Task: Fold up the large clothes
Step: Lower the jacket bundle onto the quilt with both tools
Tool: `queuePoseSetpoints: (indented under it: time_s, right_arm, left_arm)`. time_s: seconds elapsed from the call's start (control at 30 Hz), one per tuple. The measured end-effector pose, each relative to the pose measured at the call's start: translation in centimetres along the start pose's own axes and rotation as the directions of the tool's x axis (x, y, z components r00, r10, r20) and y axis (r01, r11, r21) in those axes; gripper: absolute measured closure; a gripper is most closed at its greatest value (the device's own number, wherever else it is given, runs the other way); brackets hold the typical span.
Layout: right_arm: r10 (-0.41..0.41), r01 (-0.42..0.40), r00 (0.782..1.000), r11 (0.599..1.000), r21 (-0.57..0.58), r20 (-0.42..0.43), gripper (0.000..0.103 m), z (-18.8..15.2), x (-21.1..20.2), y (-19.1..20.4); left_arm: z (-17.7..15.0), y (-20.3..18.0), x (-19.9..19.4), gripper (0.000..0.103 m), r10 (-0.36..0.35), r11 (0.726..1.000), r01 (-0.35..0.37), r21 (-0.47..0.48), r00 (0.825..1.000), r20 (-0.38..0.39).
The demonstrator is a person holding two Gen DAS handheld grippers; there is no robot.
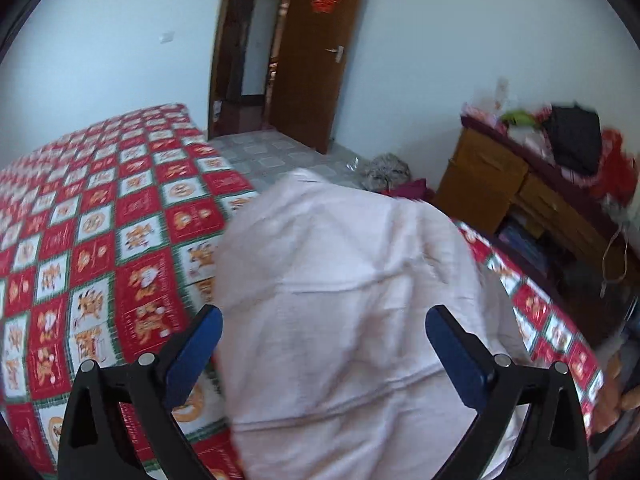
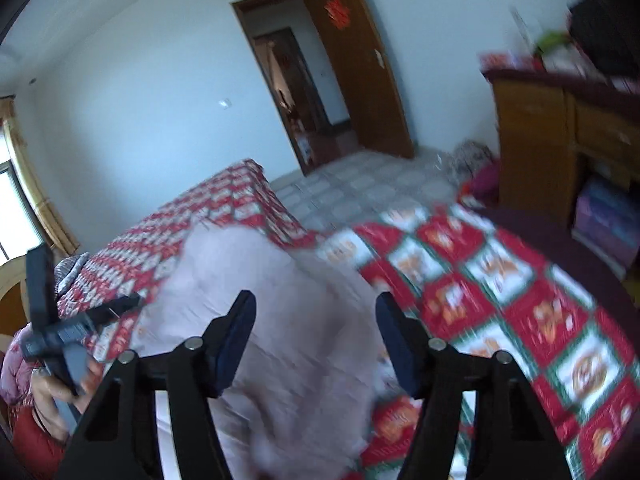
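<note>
A large pale pink-white garment (image 1: 344,300) lies folded on the bed, with seams running across it. My left gripper (image 1: 322,320) is open and empty, its blue pads spread wide above the garment's near half. In the right wrist view the same garment (image 2: 280,288) lies below my right gripper (image 2: 316,308), which is open and empty above it. The left gripper also shows at the left of the right wrist view (image 2: 52,320), held in a hand. Both views are blurred by motion.
The bed carries a red, white and green checked cover (image 1: 100,240). A wooden cabinet (image 1: 520,200) with clutter on top stands to the right. An open brown door (image 1: 316,60) and tiled floor (image 1: 272,152) lie beyond, with a heap of cloth (image 1: 384,172) on the floor.
</note>
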State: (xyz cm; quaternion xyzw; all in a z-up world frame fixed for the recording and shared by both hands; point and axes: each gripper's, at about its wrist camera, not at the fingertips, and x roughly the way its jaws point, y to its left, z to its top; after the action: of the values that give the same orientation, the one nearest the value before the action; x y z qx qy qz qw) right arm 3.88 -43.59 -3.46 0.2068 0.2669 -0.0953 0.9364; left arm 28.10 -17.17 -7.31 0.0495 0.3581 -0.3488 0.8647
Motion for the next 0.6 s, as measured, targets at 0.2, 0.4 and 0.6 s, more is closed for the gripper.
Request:
queuePoseSetpoints:
  time_s: [0.2, 0.4, 0.6]
  right_arm:
    - [-0.113, 0.116, 0.984, 0.993, 0.012, -0.137, 0.041, 1.7, 8.0, 3.2]
    - [-0.155, 0.176, 0.97, 0.979, 0.101, -0.189, 0.052, -3.4, 10.8, -0.1]
    - [-0.209, 0.215, 0.966, 0.976, 0.029, -0.15, 0.052, -5.1, 11.1, -0.3]
  left_arm:
    - [-1.5, -4.7, 2.6, 0.001, 0.119, 0.981, -0.115, 0.157, 0.993, -0.017]
    - [-2.2, -3.9, 3.8, 0.001, 0.07, 0.99, -0.067, 0.125, 0.997, -0.018]
    - [-2.7, -5.7, 5.3, 0.001, 0.117, 0.977, -0.118, 0.18, 0.993, 0.016]
